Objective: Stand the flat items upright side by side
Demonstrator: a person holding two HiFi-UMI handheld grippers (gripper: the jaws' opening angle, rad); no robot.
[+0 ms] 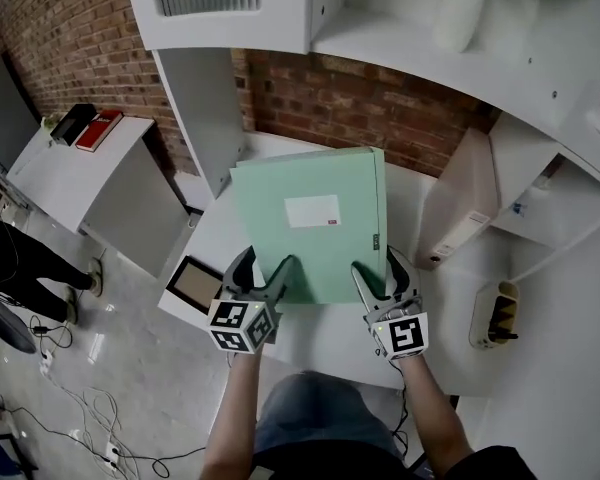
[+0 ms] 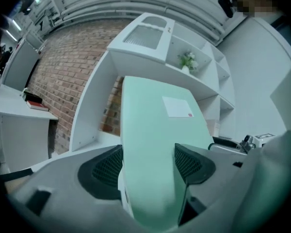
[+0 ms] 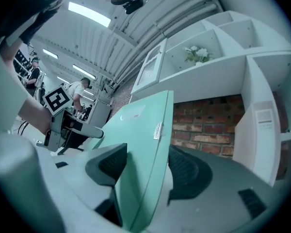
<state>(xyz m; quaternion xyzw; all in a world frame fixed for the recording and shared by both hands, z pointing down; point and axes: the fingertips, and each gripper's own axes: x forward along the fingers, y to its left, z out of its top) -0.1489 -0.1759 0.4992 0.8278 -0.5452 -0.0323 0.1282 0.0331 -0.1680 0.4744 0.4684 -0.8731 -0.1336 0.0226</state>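
Here one green folder [image 1: 310, 223] [image 2: 160, 140] [image 3: 136, 144] is held over the white desk [image 1: 330, 338], its broad face with a single white label turned up to the head view. The left gripper [image 1: 265, 273] [image 2: 148, 164] is clamped on the near edge toward the left corner, and the right gripper [image 1: 380, 278] [image 3: 145, 166] is clamped on the same edge toward the right corner, each with a pad pressed on either face. The folder's far edge lies toward the brick wall [image 1: 360, 103], and its far left corner comes near the shelf unit's upright panel [image 1: 205, 118]. On the right, a strip of bare desk separates the folder's thick edge from one white binder [image 1: 458, 208] [image 3: 257, 130] standing against a divider. The desk's near rim runs just below the grippers. That makes two flat items, one green and one white, and two grippers.
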